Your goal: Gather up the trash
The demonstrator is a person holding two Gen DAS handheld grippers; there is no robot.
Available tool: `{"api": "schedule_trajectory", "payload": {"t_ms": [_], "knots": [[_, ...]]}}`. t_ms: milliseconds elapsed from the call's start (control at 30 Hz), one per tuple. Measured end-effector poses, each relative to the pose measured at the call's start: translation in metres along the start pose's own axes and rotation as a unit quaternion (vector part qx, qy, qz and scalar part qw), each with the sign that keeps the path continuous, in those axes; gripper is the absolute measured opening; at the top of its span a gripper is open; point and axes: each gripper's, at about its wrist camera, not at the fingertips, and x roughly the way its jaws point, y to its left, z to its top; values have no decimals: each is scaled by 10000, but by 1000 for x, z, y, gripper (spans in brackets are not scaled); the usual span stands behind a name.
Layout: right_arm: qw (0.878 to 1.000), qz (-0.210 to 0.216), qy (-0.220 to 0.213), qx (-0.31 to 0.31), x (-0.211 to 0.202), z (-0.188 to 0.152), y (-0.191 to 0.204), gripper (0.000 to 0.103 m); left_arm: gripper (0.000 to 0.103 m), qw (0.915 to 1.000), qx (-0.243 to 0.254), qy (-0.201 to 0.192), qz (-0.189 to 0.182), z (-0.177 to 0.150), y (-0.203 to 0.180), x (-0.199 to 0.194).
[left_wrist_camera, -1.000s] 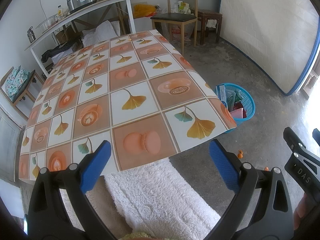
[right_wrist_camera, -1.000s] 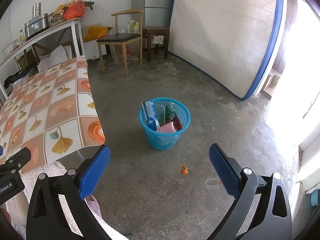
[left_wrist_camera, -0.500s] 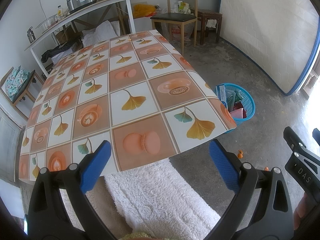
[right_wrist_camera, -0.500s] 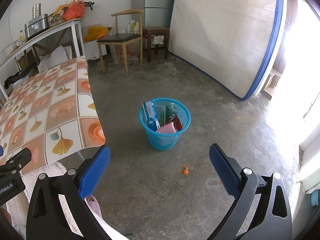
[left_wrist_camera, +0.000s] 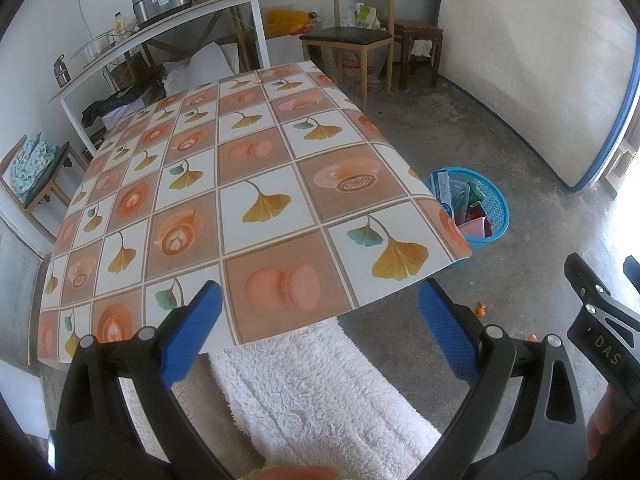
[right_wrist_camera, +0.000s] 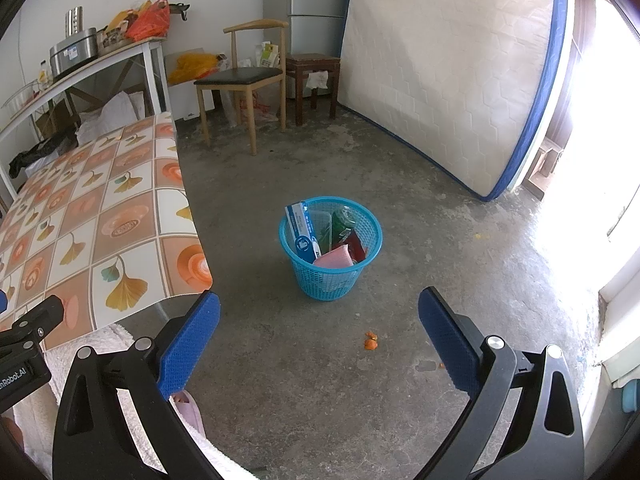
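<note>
A blue plastic basket (right_wrist_camera: 362, 268) stands on the concrete floor, right of the table, holding a blue-white box (right_wrist_camera: 302, 232), a green bottle (right_wrist_camera: 343, 220) and pink and red packets. The basket (left_wrist_camera: 496, 216) also shows past the table corner in the left wrist view. Small orange scraps (right_wrist_camera: 371, 342) lie on the floor in front of it. My right gripper (right_wrist_camera: 319, 334) is open and empty, held above the floor short of the basket. My left gripper (left_wrist_camera: 320, 328) is open and empty over the near edge of the patterned tablecloth (left_wrist_camera: 240, 184).
A white fluffy garment (left_wrist_camera: 320, 392) lies below the left gripper. A wooden chair (right_wrist_camera: 244, 76) and a dark stool (right_wrist_camera: 314, 68) stand at the back, with a mattress (right_wrist_camera: 448, 68) leaning on the right wall. A white shelf (left_wrist_camera: 168, 20) with pots runs behind the table.
</note>
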Motion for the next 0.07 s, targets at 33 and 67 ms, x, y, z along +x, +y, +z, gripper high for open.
{"api": "schedule_trajectory", "payload": {"t_ms": [33,67], "knots": [[10000,-3,-1,0,0,0,0,97,95,10000,-1,1,-2,0,0,0],[10000,0,2,2,0,0,0,97,95,10000,0,2,1,0,0,0]]}}
